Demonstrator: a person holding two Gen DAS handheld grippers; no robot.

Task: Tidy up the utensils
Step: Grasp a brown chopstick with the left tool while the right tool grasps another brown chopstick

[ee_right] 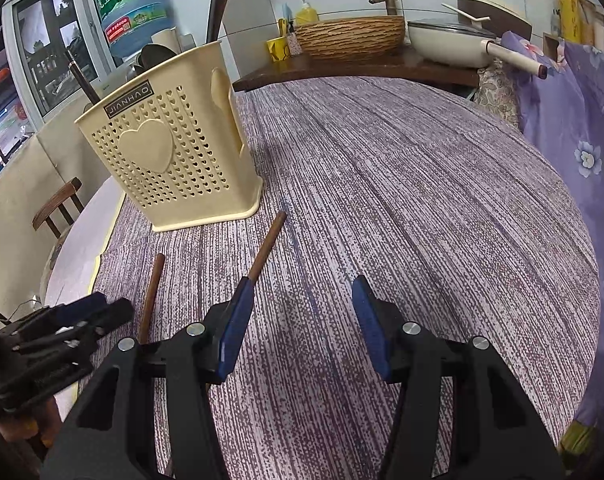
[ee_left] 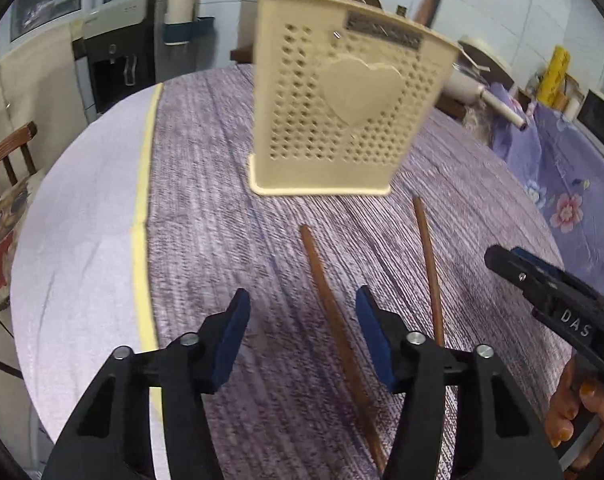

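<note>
1. Presently, the left gripper [ee_left: 302,312], black with blue pads, has its jaws spread wide with nothing between them; it hangs above the purple woven tablecloth [ee_left: 222,220].
2. The right gripper [ee_right: 300,304], of the same build, is likewise spread wide and holds nothing.
3. Two brown wooden chopsticks lie flat on the cloth, apart from each other. The left chopstick [ee_left: 333,320] runs between the left gripper's pads in the left wrist view, beneath them. The right chopstick [ee_right: 268,246] passes under the right gripper's left pad in the right wrist view.
4. A cream perforated plastic utensil holder with a raised heart [ee_right: 170,160] stands upright on the cloth just beyond the chopstick tips; dark utensil handles [ee_right: 82,80] rise from it.
</note>
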